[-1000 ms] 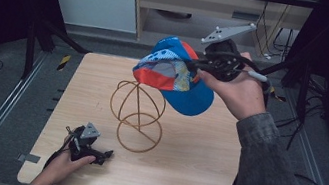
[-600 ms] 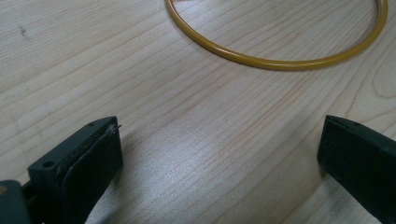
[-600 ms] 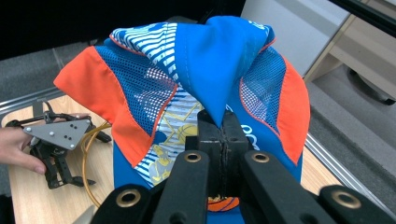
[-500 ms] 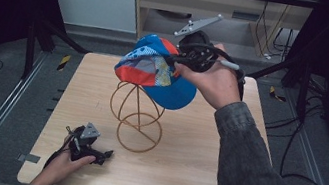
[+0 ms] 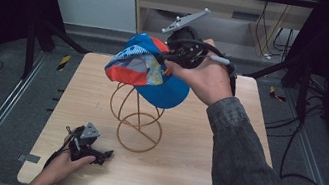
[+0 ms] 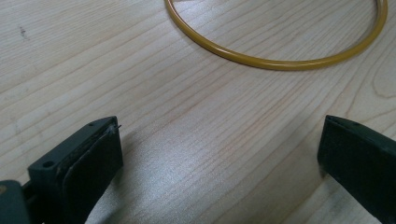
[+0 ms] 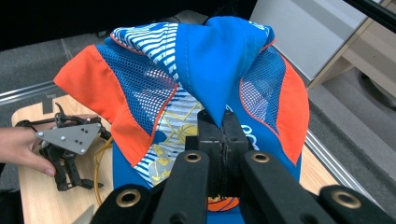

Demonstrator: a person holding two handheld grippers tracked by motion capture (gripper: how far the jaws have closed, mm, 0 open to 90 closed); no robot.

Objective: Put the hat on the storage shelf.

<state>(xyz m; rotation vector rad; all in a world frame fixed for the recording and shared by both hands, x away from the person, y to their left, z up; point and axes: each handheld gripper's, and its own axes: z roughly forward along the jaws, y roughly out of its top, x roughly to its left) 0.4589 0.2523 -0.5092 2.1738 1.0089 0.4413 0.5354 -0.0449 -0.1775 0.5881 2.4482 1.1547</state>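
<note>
High view, held against the earlier pictures: the right hand-held gripper [image 5: 165,58] has carried the blue-and-orange mesh cap [image 5: 148,72] from about two o'clock of the gold wire hat stand [image 5: 135,118] toward twelve, so the cap now hangs directly above the stand's upper loops, apart from them or just brushing, hard to tell. Right gripper view shows its jaws pinched tight on a fold of the cap's blue fabric [image 7: 212,70]. My reading: the carry is nearly over, and lowering the crown onto the wire dome comes next.

The left hand-held gripper [image 5: 104,153] has kept still at seven o'clock of the stand, lying on the bench [image 5: 179,176] with jaws wide and nothing between them; the stand's base ring [image 6: 275,56] lies ahead of it.

The bench is pale wood, bare otherwise. Around it: grey floor, metal rails, dark frame posts, trailing cables, a cabinet at twelve o'clock.
</note>
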